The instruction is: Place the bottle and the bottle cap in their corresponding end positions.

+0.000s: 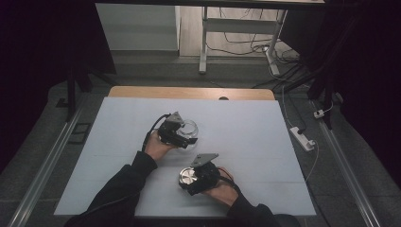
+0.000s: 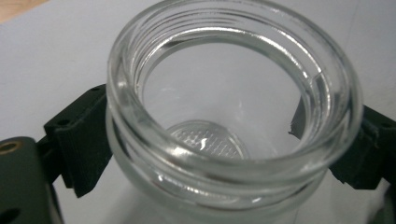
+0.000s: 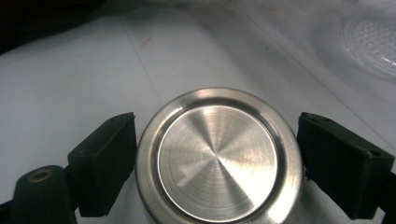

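From the high view, the person's left gripper [image 1: 182, 134] sits at a clear glass jar [image 1: 188, 131] near the middle of the pale table [image 1: 255, 137], and the right gripper [image 1: 189, 179] is closer to the near edge with a round metal lid [image 1: 188, 178] at its tip; the two sets are near each other but apart. A white power strip [image 1: 302, 137] lies on the floor off to the right. In the left gripper view you look straight into the jar's [image 2: 233, 112] open threaded mouth, with a gridded pattern on the bottom; the black pads [image 2: 86, 140] sit on either side below the rim, and I honestly can't tell if they press on the glass or just flank it. In the right gripper view the brushed steel lid [image 3: 217, 156] lies flat on the table between the pads [image 3: 109, 163], and there's a thin gap on both sides, so those jaws are open around it. No brand, label or writing readable on the jar or lid
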The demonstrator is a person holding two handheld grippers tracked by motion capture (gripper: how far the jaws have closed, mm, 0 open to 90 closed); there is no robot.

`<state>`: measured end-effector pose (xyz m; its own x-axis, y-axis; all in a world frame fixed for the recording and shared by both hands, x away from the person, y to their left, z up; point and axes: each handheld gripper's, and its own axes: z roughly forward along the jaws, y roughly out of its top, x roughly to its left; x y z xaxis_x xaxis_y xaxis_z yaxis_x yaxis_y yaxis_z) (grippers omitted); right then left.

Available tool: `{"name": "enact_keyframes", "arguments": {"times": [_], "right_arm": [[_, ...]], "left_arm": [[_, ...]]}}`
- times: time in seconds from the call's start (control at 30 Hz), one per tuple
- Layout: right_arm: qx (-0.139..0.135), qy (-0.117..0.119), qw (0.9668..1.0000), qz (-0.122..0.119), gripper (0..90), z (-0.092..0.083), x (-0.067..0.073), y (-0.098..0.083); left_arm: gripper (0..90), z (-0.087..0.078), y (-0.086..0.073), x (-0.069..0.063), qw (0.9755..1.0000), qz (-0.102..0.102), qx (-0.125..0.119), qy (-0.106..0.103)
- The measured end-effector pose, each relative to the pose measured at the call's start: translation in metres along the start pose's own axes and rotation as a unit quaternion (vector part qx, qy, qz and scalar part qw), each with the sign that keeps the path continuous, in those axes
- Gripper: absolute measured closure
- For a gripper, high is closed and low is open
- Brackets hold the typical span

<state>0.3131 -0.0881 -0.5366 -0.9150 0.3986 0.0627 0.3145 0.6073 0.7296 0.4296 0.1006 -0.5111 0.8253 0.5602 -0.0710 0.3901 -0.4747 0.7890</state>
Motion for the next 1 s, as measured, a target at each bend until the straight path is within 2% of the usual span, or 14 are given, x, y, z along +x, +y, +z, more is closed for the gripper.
{"name": "enact_keyframes", "arguments": {"times": [0.17, 0.47, 0.83, 1.0], "right_arm": [[-0.012, -0.001, 0.9999, 0.005, 11.1, -0.005, -0.001, 0.002], [-0.026, -0.003, 0.9997, 0.005, 9.2, -0.013, -0.002, 0.005], [-0.033, 0.006, 0.9993, 0.014, 6.1, -0.023, -0.003, 0.007], [-0.039, 0.011, 0.9990, 0.019, 4.3, -0.029, -0.005, 0.007]], "left_arm": [[5.6, -0.005, 0.000, 0.001, 1.0000, -0.009, 0.002, -0.003], [2.0, -0.019, -0.001, 0.000, 0.9997, -0.021, -0.010, -0.001], [0.0, -0.030, -0.003, -0.007, 0.9999, -0.016, 0.000, 0.002], [0.0, -0.036, -0.006, -0.007, 0.9997, -0.024, 0.001, 0.002]]}}
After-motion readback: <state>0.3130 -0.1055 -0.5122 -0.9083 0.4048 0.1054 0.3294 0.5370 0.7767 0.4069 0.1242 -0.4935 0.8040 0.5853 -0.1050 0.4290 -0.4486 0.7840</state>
